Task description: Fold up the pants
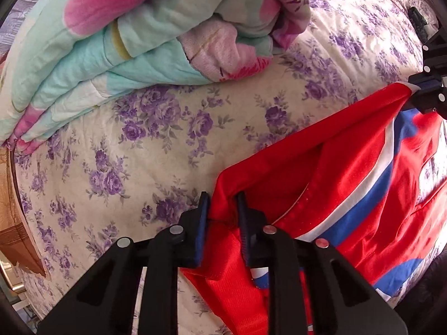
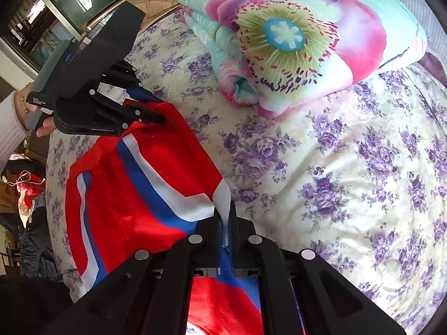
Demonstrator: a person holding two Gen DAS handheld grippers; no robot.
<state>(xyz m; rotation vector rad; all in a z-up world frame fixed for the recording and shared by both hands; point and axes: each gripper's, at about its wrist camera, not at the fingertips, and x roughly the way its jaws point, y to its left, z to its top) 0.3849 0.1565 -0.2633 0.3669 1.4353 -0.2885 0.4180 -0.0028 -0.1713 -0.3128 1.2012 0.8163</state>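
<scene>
Nearest, the right gripper has its fingers clamped on a white-and-blue edge of the red pants with blue and white stripes. The left gripper pinches a red fold, lifting the pants above the bed sheet printed with purple roses. Beyond lies a folded pink-and-mint floral quilt, then a glass-fronted cabinet.

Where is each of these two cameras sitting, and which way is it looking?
Left wrist view: sits on the left gripper, looking down along its fingers at the red pants pinched there, over the flowered bedsheet; the right gripper shows at the edge.
Right wrist view: sits on the right gripper, clamped on the pants' white stripe; the left gripper, a hand and a white sleeve show.
Both share the pants, the sheet and the folded quilt.
</scene>
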